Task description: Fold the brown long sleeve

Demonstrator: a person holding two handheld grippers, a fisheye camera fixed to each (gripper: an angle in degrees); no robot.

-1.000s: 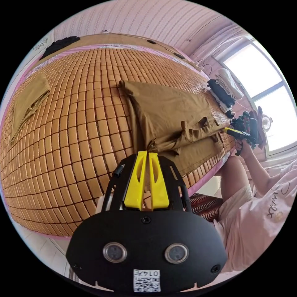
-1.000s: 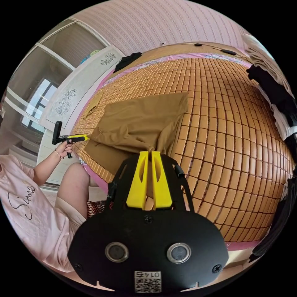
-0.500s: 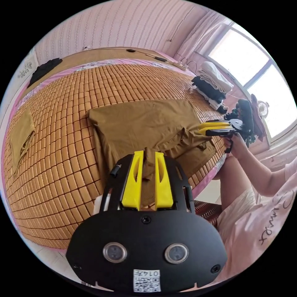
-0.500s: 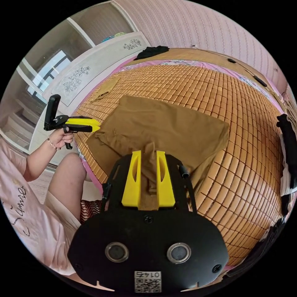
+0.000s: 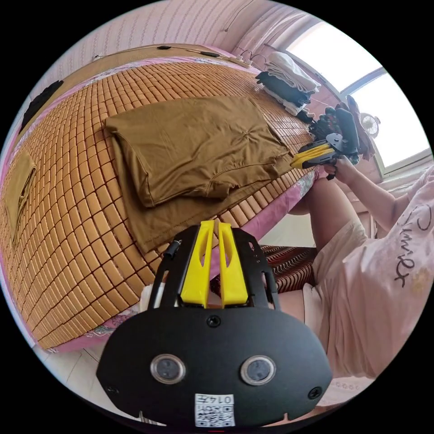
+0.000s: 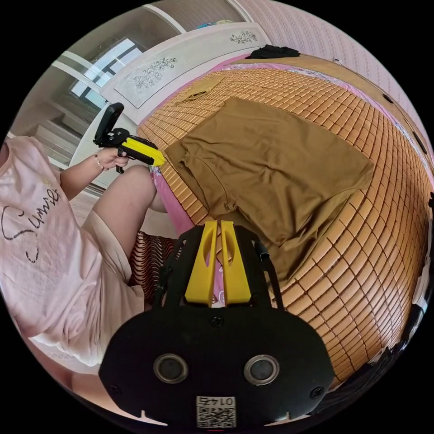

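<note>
The brown long sleeve (image 5: 190, 140) lies on the bamboo mat (image 5: 81, 217), its upper layer folded over a lower layer that sticks out toward the bed edge. My left gripper (image 5: 212, 224) hovers just off that edge, jaws together with nothing between them. In the right gripper view the same shirt (image 6: 275, 167) spreads across the mat, and my right gripper (image 6: 216, 224) is shut and empty near its hem. Each gripper also shows in the other view, held in a hand beside the shirt: the right gripper (image 5: 312, 156) and the left gripper (image 6: 141, 151).
A second folded brown garment (image 5: 18, 190) lies far off on the mat, and a black cloth (image 6: 271, 52) sits by the headboard. Stacked clothes (image 5: 289, 81) stand at the window side. The person in a pink shirt (image 5: 384, 280) sits by the bed edge.
Both grippers have let go of the shirt's cloth, closed, and drawn back past the bed edge. The folded layer now lies flat on the shirt.
</note>
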